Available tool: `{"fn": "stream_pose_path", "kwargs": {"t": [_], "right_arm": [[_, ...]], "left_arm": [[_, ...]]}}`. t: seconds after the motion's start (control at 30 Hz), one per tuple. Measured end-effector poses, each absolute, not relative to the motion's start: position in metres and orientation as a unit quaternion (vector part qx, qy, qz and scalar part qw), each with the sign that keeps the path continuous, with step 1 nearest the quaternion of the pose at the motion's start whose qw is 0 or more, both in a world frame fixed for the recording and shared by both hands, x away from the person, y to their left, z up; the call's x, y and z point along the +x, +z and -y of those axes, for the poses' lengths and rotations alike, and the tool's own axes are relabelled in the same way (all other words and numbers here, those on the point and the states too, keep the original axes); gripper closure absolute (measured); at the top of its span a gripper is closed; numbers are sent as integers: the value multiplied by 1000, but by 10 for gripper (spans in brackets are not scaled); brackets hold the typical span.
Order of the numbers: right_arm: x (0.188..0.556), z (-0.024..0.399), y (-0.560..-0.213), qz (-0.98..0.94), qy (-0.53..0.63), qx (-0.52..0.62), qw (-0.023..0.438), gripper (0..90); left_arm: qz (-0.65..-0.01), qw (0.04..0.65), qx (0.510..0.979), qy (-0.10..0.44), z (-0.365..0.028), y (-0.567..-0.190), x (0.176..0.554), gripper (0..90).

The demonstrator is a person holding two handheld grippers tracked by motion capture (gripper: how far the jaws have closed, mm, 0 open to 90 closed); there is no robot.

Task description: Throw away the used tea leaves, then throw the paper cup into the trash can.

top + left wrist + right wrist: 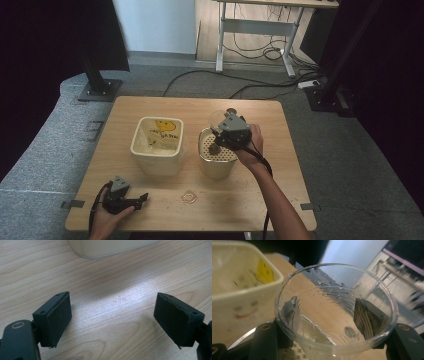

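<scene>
My right gripper [226,134] clamps clear cup [335,312] at frame centre, tipped above strainer pot [218,159], likely for draining. My left gripper [131,201] rests wide, empty, lower left on table [150,210]. Tub [157,145] beside pot.

Left gripper [141,198] low at lower left of high view, held by left hand [107,220], jaws wide apart, nothing between them. Right gripper [218,143] at centre, raised, right hand [251,146] behind it, forearm running to bottom edge. Its jaws clamped on clear cup [335,312].
</scene>
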State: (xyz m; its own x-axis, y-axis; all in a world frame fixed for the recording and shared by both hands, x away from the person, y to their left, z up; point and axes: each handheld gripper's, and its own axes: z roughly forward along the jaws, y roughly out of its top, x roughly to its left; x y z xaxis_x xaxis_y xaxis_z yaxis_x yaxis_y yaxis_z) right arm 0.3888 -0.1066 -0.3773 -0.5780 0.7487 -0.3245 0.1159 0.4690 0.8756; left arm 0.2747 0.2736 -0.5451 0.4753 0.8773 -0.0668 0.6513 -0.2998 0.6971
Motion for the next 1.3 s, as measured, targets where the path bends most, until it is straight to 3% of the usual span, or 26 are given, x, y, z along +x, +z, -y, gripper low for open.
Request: {"fn": "stream_pose_path", "kwargs": {"t": [0.3,0.9,1.3], "right_arm": [[394,124,-384,-730,518,350,276,377],[392,116,-364,-706,554,352,264,373],[399,69,-352,-717,567,324,242,368]], "left_arm": [[-484,341,788,167,-274,-545,275,146],[-482,340,790,168,-274,-546,274,146],[-483,340,790,166,-274,-545,275,144]]}}
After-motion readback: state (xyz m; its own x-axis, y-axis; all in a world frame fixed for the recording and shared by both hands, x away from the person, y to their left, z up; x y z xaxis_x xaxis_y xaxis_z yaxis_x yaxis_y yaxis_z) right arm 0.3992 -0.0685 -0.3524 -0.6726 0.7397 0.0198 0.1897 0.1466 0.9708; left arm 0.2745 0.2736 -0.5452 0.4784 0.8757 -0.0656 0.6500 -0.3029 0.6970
